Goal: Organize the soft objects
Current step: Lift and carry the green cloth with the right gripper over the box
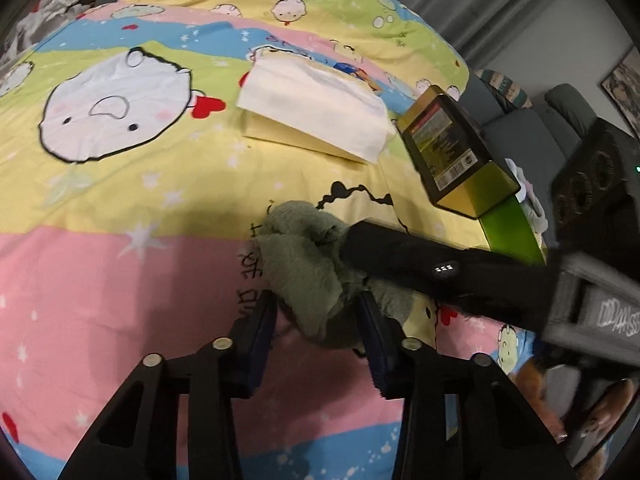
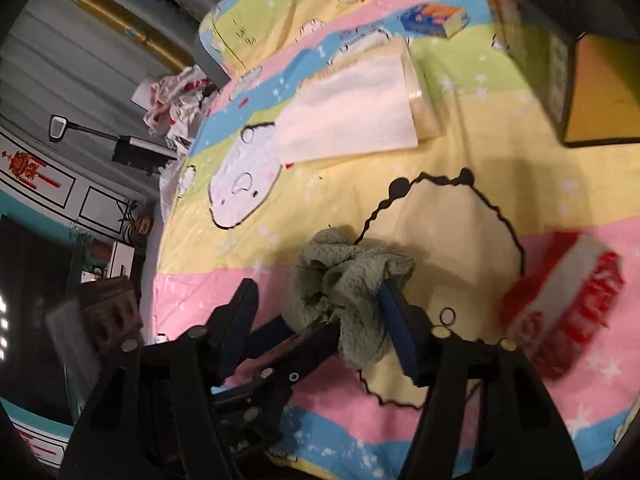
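Left tool (image 1: pixel 318 332): jaws drawn in on the near end of the green cloth (image 1: pixel 308 268); pads look to be pinching it.
Right tool (image 2: pixel 320 320): jaws apart, not gripping; the cloth drapes against its right pad, left pad clear.
Cloth: bunched on the bed (image 1: pixel 120 280), just ahead of both tools, long axis running away from the left one.
Nearer hand: the left, I'd judge.
Pose: both tools tilt steeply down at the bedspread.
Beyond: tissue pack (image 1: pixel 316 108), then the gold box (image 1: pixel 452 148).
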`<state>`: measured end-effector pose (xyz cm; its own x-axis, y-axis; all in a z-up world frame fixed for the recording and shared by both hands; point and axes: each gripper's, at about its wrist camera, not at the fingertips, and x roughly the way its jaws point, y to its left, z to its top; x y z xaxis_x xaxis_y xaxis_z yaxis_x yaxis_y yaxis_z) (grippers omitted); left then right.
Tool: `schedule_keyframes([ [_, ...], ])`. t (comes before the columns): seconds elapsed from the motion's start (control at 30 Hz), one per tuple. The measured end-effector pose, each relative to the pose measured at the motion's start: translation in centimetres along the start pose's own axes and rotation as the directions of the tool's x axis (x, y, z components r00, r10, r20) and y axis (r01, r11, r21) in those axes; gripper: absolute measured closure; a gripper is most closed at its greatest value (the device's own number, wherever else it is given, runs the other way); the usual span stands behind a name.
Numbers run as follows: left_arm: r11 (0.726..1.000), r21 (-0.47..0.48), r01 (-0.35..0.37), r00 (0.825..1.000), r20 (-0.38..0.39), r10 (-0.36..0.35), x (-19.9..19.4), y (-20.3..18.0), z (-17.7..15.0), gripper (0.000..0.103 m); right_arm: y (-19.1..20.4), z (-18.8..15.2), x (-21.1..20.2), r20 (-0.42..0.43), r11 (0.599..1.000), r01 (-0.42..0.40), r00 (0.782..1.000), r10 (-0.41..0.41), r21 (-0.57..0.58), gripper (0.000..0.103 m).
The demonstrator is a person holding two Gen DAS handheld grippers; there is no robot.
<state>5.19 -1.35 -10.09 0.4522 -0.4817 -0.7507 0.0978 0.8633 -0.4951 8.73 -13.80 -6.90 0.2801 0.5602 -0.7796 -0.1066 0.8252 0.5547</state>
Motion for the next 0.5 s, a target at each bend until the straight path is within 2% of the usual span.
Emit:
schedule_keyframes([
  [0.1,1.0,0.002,0.028,1.0,-0.014,-0.028,0.7,-0.1,0.5,0.072,-0.7,0.3,1.1,-0.026,1.0,-0.018,0.999,0.018,0.017,0.049],
  [0.2,1.0,0.024,0.008,1.0,-0.019,-0.008,0.9,-0.7,0.8,0.074,-1.2,0.4,1.7,-0.051,0.999,-0.035,0.998,0.036,0.032,0.058],
  [0.27,0.998,0.061,-0.01,1.0,-0.013,0.011,0.8,-1.5,1.1,0.075,-1.5,0.4,1.1,-0.032,0.999,-0.038,0.999,0.039,0.025,0.064],
  [0.4,0.986,0.158,-0.05,0.998,0.033,0.045,-0.1,-4.1,2.0,0.075,-2.2,1.0,-1.4,0.035,0.995,-0.088,0.996,0.087,0.036,0.067],
  [0.5,0.972,0.23,-0.052,0.996,0.079,0.034,-0.8,-6.9,3.1,0.075,-2.7,1.6,-4.1,0.11,0.993,-0.112,0.988,0.107,0.042,0.067],
])
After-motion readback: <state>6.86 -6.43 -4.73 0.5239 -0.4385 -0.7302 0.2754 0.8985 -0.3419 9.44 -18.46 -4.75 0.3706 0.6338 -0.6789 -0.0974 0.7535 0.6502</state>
